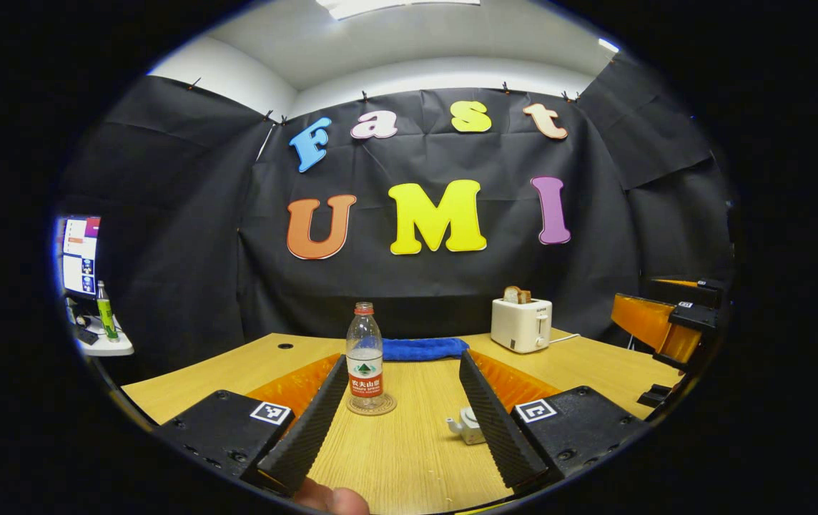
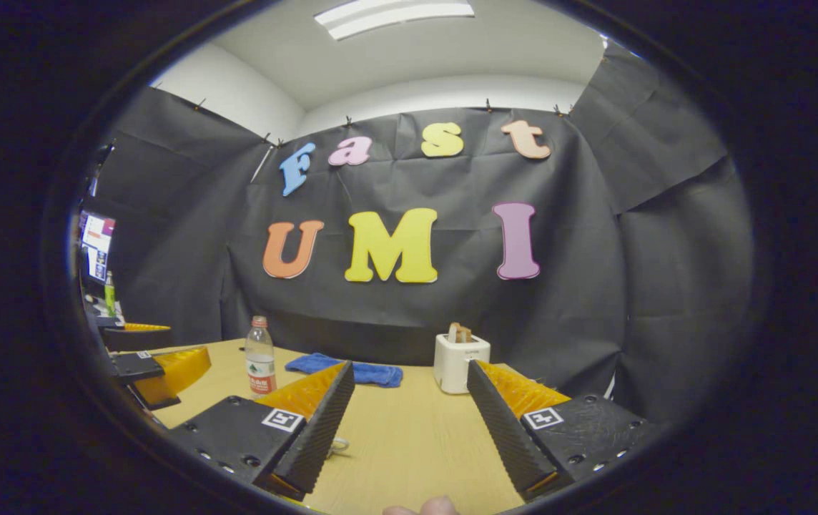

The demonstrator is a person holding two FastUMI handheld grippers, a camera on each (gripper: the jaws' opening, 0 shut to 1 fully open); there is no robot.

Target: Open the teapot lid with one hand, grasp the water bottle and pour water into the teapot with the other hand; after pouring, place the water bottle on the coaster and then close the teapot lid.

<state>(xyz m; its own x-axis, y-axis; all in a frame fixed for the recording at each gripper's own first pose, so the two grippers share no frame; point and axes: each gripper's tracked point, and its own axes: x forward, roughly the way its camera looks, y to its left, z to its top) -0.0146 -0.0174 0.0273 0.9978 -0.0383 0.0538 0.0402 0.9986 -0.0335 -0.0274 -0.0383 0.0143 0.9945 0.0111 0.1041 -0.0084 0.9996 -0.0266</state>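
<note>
A clear water bottle [image 1: 365, 357] with a red cap stands upright on a round coaster [image 1: 371, 404] on the wooden table [image 1: 409, 458]. It is just ahead of my left gripper [image 1: 403, 359], which is open with nothing between its fingers. A small white teapot [image 1: 467, 425] sits low on the table, half hidden behind that gripper's right finger. In the right gripper view the bottle [image 2: 260, 365] stands far left. My right gripper [image 2: 410, 368] is open and empty over the table [image 2: 409, 443]. The left gripper [image 2: 159, 368] shows at that view's left edge.
A white toaster [image 1: 521, 323] with bread stands at the back right, with a blue cloth [image 1: 423, 348] beside it. The other gripper [image 1: 666, 322] hovers at the right edge. A side shelf with a monitor and a green bottle [image 1: 105, 311] is at far left.
</note>
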